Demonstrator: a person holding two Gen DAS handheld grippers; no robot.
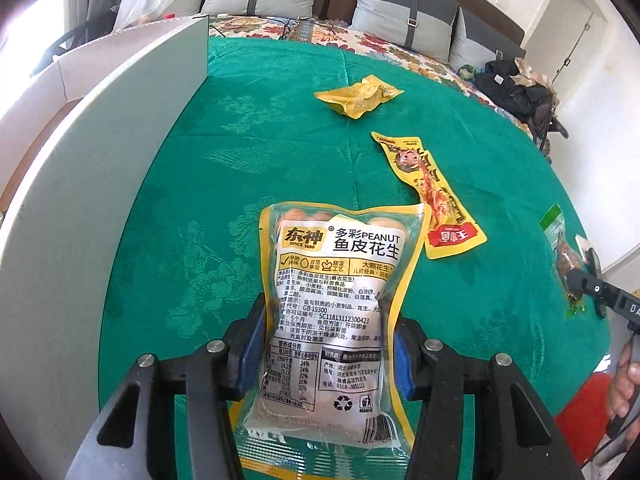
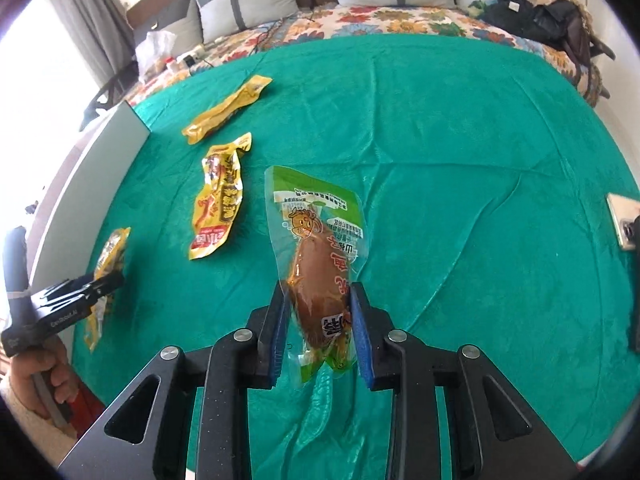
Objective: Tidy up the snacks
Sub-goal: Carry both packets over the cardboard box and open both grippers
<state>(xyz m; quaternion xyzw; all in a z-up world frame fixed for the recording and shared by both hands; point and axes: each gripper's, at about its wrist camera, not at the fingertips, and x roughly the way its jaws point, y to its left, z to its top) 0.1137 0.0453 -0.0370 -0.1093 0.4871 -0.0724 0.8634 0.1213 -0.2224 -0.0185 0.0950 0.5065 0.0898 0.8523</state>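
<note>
My left gripper (image 1: pixel 324 344) is shut on a clear, yellow-edged peanut bag (image 1: pixel 340 280), its blue pads pressing both sides of the bag's lower half above the green tablecloth (image 1: pixel 280 140). In the right wrist view my right gripper (image 2: pixel 320 312) is shut on a green-topped packet with a brown drumstick (image 2: pixel 316 240), which is pinched at its thick middle. A crumpled yellow packet (image 1: pixel 358 96) and a long yellow packet with a cartoon figure (image 1: pixel 436 200) lie loose on the cloth beyond the bag. Both also show in the right wrist view: yellow packet (image 2: pixel 228 110), cartoon packet (image 2: pixel 218 200).
A white box wall (image 1: pixel 100 200) stands along the table's left side. Behind the table is a bed with a flowered cover (image 2: pixel 360 20), grey pillows and dark clothes (image 1: pixel 516 88). A phone-like slab (image 2: pixel 622 220) lies at the cloth's right edge. A hand (image 2: pixel 36 376) grips the left tool.
</note>
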